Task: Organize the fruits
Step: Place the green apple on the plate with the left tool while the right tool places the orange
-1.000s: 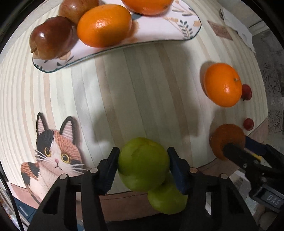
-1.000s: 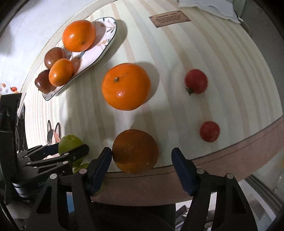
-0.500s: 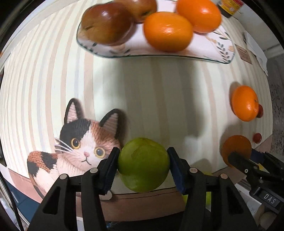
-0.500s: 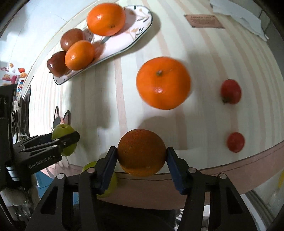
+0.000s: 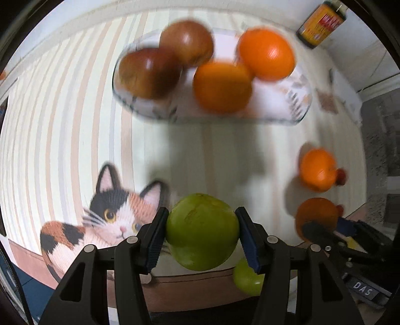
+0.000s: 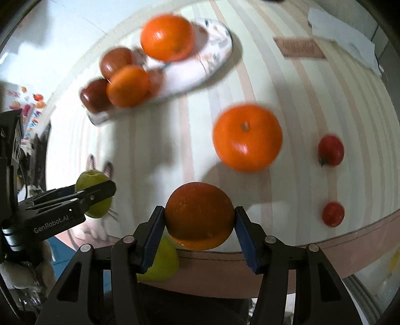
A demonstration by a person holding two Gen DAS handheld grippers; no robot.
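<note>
My left gripper (image 5: 201, 231) is shut on a green apple (image 5: 202, 231), held above the striped tablecloth near the printed cat (image 5: 110, 220). My right gripper (image 6: 199, 217) is shut on a dark orange (image 6: 199, 216), lifted over the table's front edge. A white leaf-patterned plate (image 5: 292, 100) at the back holds two dark red apples (image 5: 147, 72) and two oranges (image 5: 222, 87). A loose orange (image 6: 247, 137) and two small red tomatoes (image 6: 331, 150) lie on the cloth to the right. A second green apple (image 6: 162, 262) shows below the right gripper's left finger.
A brown bottle with a yellow label (image 5: 321, 23) stands at the back right. A brown card (image 6: 298, 47) and white paper (image 6: 342, 42) lie at the far right. The table's brown front edge (image 6: 325, 252) runs just ahead of both grippers.
My right gripper closed on the dark orange and lifted it. My left gripper carried the green apple up and toward the plate; the plate now sits more central in its view.
</note>
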